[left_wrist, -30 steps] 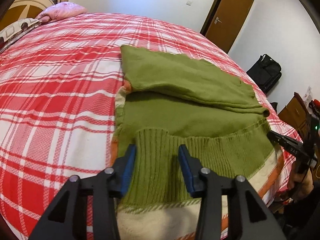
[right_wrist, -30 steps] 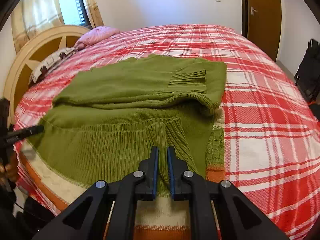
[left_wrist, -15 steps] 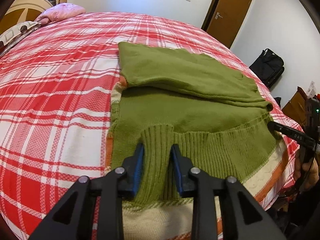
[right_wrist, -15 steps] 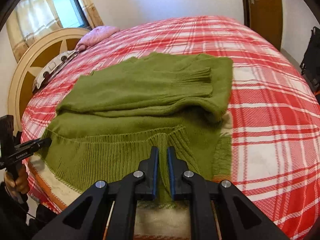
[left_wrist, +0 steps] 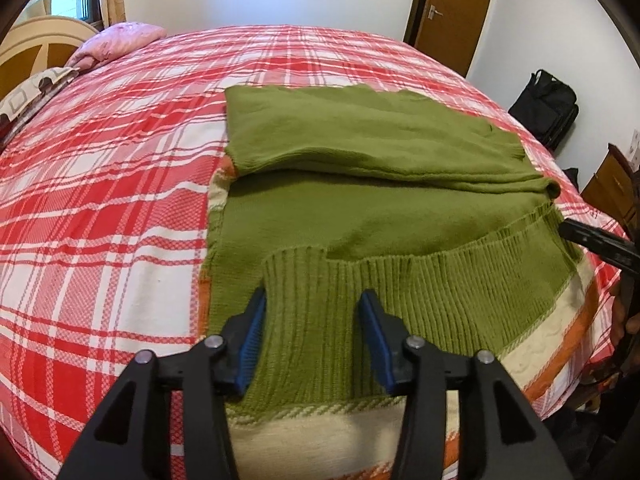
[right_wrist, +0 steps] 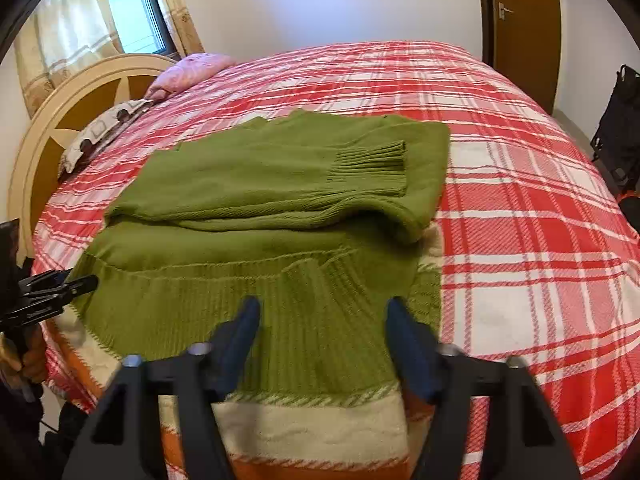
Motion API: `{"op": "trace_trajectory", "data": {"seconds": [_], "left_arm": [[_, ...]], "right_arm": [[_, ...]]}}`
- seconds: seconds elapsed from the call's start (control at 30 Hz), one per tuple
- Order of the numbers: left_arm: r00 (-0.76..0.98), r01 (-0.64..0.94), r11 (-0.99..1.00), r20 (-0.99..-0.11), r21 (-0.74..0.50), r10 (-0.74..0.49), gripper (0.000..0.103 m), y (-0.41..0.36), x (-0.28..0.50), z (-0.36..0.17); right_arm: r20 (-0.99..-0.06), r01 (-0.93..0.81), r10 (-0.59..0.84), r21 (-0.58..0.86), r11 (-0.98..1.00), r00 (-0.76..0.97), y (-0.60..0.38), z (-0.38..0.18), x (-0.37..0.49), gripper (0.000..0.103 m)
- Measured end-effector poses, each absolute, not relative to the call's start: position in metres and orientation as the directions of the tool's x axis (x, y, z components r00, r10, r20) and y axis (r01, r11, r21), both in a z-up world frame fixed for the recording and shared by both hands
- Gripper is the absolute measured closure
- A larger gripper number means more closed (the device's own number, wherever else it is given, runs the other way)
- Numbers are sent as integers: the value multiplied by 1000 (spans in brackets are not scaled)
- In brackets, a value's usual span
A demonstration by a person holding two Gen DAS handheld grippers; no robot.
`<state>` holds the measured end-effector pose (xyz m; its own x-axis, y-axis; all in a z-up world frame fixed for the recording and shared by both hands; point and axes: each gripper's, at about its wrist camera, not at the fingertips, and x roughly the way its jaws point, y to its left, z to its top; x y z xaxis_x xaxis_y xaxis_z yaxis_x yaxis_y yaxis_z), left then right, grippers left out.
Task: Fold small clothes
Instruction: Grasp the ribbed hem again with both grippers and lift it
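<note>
A: Your left gripper (left_wrist: 312, 312): jaws opening, ribbed hem (left_wrist: 400, 292) of the green sweater (left_wrist: 360, 152) between the blue pads, pads not pressing it.

B: And your right gripper (right_wrist: 322, 320)?

A: Also opening, wide apart, hem under the gap, nothing gripped.

B: Where's the sweater?

A: On the red plaid bedspread (right_wrist: 520, 200), flat. Far half folded toward you over the body; ribbed cuff (right_wrist: 372, 168) lies on top. Near hem hangs at the bed's near edge, over a cream and orange band (right_wrist: 320, 428) of the bedspread.

B: Anything else off the bed?

A: Pink pillow (left_wrist: 120, 40) at its far left corner, by the headboard (right_wrist: 80, 96). Brown door (left_wrist: 452, 12) beyond the bed. Black bag (left_wrist: 548, 104) on the floor beside the bed, right.
</note>
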<state>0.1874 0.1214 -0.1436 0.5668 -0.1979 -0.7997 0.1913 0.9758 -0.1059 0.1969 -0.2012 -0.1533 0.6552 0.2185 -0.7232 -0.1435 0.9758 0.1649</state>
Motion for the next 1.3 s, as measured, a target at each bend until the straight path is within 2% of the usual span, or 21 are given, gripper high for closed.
{"op": "trace_trajectory", "data": {"seconds": [0.3,0.33,0.37,0.4,0.43,0.47,0.5,0.53,0.57,0.77,0.97,1.3], "left_arm": [[573,193,979,-801,-72,-172,52,117,187,-144],[573,192,979,-801,-74,-173,52,117,187,-144],[573,191,979,-801,-76,-174,52,117,187,-144],[575,191,979,-799,-76,-174,52,117,186,-145],[578,193,978,-797,-75,-175,53,117,186,-145],[584,194,978,-793,-72,-174,60,117,185,-145],[588,198,977,-789,-73,-178,77,117,183,-145],[588,207,975,-786,-84,-193,87,117,182,-145],[586,211,972,-783,-101,-209,89,117,181,-144],[625,209,972,-750,-107,-217,91,115,171,-131],[696,205,967,-672,-154,-254,91,120,168,-92],[744,185,972,-625,-147,-236,91,119,224,-53]], "right_arm": [[-724,-183,222,133,974,653,-190,-158,207,35],[-736,-194,218,120,974,640,-187,-162,210,39],[-749,-195,180,69,978,638,-181,-166,212,43],[-749,-195,144,20,981,646,-177,-167,211,53],[-748,-207,146,11,978,648,-174,-165,209,66],[-751,-214,168,36,976,638,-173,-163,208,90],[-754,-213,178,51,976,632,-172,-161,206,90],[-751,-211,169,40,977,638,-171,-160,203,90],[-744,-212,152,14,977,650,-169,-158,199,90],[-655,-206,171,23,978,736,-169,-125,172,91],[-562,-201,181,27,979,807,-167,-82,162,91],[-517,-173,140,-15,985,845,-166,-42,212,91]]}}
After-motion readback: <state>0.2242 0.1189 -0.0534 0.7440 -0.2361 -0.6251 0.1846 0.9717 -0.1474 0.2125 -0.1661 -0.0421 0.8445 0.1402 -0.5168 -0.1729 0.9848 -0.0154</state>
